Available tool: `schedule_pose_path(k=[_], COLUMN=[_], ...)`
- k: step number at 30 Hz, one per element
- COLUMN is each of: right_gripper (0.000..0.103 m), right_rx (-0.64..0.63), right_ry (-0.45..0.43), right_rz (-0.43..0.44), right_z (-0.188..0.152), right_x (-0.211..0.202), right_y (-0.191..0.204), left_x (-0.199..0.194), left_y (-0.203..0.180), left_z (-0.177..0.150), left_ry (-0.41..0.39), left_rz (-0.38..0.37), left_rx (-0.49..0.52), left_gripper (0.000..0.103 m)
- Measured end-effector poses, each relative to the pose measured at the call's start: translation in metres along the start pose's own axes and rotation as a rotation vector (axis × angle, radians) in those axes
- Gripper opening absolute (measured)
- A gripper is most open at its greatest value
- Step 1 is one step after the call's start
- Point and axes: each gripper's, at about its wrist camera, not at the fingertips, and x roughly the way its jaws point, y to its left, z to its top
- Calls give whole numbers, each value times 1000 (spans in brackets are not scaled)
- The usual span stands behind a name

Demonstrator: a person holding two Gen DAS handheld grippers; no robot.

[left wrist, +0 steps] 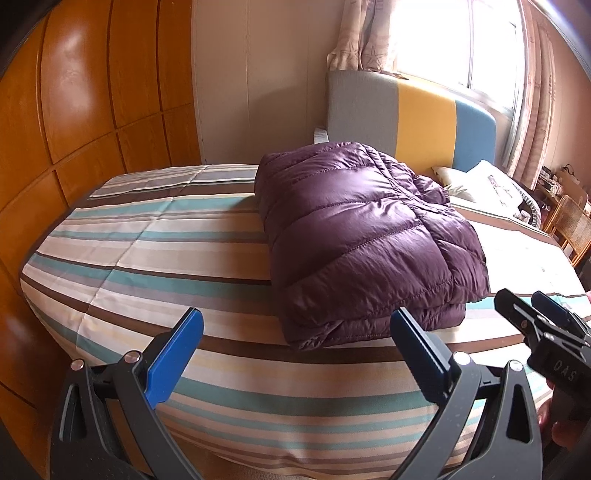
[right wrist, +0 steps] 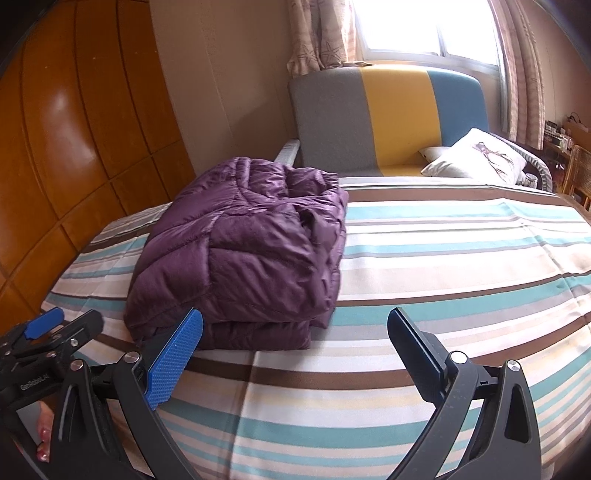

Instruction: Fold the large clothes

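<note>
Nearest: left gripper (left wrist: pixel 295 354) with jaws spread wide, nothing between them, held over the near edge of the bed (left wrist: pixel 155 236). Right gripper (right wrist: pixel 295 354) likewise agape and empty, just beside the left one; each shows at the other camera's edge. A fingertip of the hand (right wrist: pixel 42 441) on the left handle shows at the bottom corner of the right wrist view. Next out: the purple down jacket (left wrist: pixel 365 236) lies on the striped sheet as a squarish, thick stack of layers, toward the wardrope side of the bed, apart from both grippers. Judgement: the fold looks essentially finished. Risks from here. (1) The padded fill is springy and the shell slick; if left unpressed the top layer may loft and slide off the lower one. (2) In the right wrist view the far right corner looks bunched and loosely tucked; focus there is soft, so whether it is a hood or a sleeve I cannot tell. It may work loose if the stack is nudged. (3) A pinch on the top layer alone would peel the bundle open. Farther: pillow (right wrist: pixel 476 158) near the tri-colour headboard (right wrist: pixel 391 114), well apart from the jacket; wardrobe (left wrist: pixel 74 129) at left; window (right wrist: pixel 424 26) behind.
</note>
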Motion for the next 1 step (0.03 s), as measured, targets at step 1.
schedule_pose_path(k=[1], right_gripper=[100], right_rx=[11], right_ry=[2], right_rz=[-12], right_z=[2], right_x=[3], right_y=[-6], left_x=[2], left_y=[1], left_z=[2], left_ry=[2], left_rz=[6], left_rx=[2], left_gripper=[101])
